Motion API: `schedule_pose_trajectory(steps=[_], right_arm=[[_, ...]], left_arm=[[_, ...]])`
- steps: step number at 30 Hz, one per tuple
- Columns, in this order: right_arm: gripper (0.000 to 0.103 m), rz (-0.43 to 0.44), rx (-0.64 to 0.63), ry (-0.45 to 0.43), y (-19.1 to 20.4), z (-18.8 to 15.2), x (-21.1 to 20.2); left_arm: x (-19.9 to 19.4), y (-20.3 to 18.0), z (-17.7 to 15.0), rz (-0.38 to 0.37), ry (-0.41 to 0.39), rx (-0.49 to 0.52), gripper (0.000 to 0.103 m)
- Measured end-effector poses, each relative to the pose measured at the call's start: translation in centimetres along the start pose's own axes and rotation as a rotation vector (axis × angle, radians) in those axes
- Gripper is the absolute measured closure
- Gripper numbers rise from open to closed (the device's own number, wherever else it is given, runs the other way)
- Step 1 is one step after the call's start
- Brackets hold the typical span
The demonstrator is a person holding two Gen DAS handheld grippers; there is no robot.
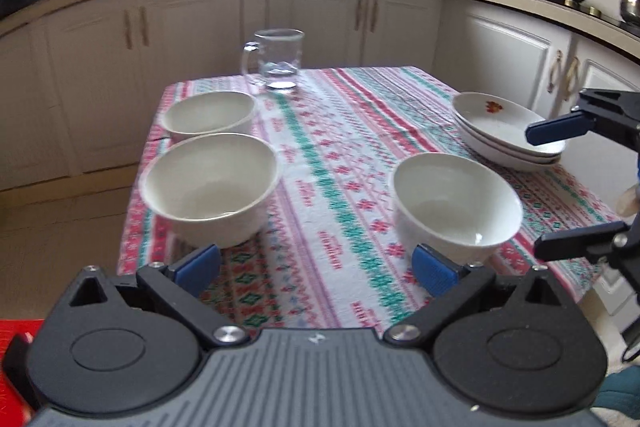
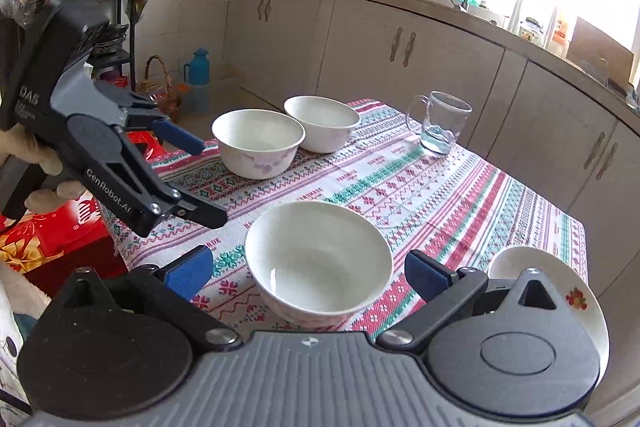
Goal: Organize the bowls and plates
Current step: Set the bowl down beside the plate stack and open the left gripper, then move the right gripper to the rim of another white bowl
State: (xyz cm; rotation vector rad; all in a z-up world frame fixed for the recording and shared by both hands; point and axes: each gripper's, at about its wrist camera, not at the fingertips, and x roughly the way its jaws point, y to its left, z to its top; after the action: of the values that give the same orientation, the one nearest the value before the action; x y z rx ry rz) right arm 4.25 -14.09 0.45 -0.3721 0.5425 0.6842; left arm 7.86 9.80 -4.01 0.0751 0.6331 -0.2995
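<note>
Left gripper (image 1: 316,267): jaws spread wide, nothing btwn them; ribbed blue pads (image 1: 198,267) on black arms, grey grooved body. Hovers over the near table edge.
Right gripper (image 2: 308,275): also wide open, empty; same blue pads, black hinged arms (a person's hand (image 2: 36,167) grips the other tool at left of this view).
Near bowl (image 2: 318,267): white glazed ceramic, round, deep, upright; sits in front of the right gripper's gap, not touched.
Two more bowls (image 1: 210,183): white, round, side by side at the left table edge, nearly touching; faint pale floral print on the outer wall.
Plate stack (image 1: 508,131): shallow white plates w/ red-orange fruit motif, nested, at the right table edge.
Glass mug (image 1: 278,61): clear, handled, far edge.
Tablecloth (image 1: 340,155): woven, striped red/green/white pattern.
</note>
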Motion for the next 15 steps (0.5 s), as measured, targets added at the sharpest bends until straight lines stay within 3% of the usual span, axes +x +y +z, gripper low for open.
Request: schedule_pose_trajectory(steps=[15], right_arm=[[0.0,0.048,-0.02,0.033,0.4,3.8,3.2]], left_arm=[[-0.1,2.9,-1.7,0.111,-0.044,-0.023,0.002]])
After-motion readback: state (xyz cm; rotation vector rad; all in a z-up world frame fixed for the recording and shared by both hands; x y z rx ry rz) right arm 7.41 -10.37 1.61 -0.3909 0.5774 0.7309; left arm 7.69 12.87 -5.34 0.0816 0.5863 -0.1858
